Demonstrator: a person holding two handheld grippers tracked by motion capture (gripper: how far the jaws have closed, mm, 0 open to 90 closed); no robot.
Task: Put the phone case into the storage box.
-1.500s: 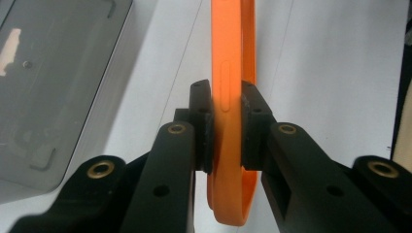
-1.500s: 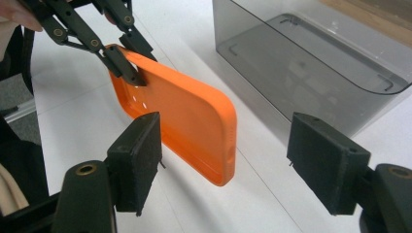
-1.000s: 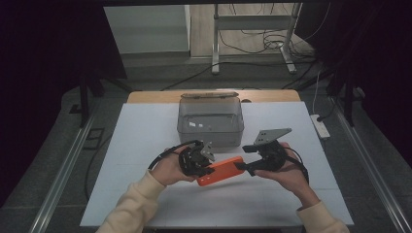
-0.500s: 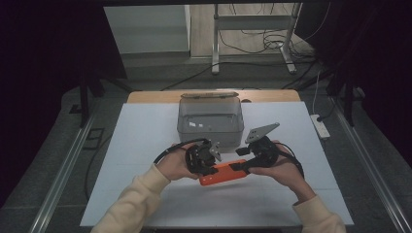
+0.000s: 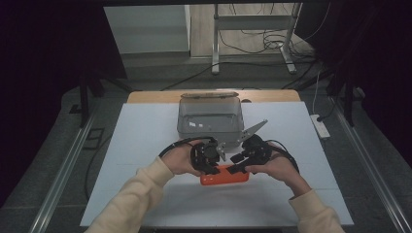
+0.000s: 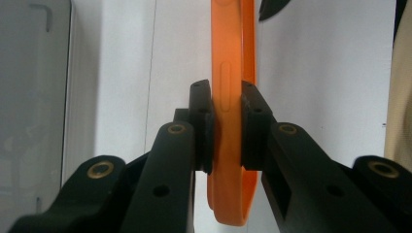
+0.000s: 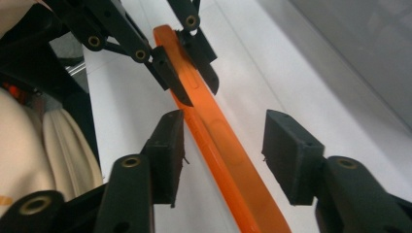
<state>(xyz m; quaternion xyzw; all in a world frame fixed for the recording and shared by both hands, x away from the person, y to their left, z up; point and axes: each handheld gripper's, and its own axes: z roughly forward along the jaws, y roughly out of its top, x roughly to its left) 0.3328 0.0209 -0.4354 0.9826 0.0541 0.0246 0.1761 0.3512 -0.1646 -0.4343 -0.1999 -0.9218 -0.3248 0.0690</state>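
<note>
The left claw (image 6: 226, 131) is clamping the orange flat case (image 6: 228, 97) edge-on, its two black pads pressing on the thin sides near the case's rounded end at the centre of the left gripper view. In the right gripper view the right claw (image 7: 221, 150) is standing unclenched around the same orange flat case (image 7: 218, 141): its jaws have just been closing, the case is running between them, and a gap is showing on each side, the wider one at the right pad. Farther up that view, the left claw (image 7: 187, 58) is gripping the case's far end. In the high view, both hands are meeting low in the middle of the frame, the left claw (image 5: 210, 162) and right claw (image 5: 238, 162) holding the case (image 5: 224, 177) just above the white counter (image 5: 145, 145). Behind them, toward the upper centre, a clear plastic bin (image 5: 210, 119) is sitting on the counter, with a white power strip (image 5: 320, 125) lying at the right edge.
</note>
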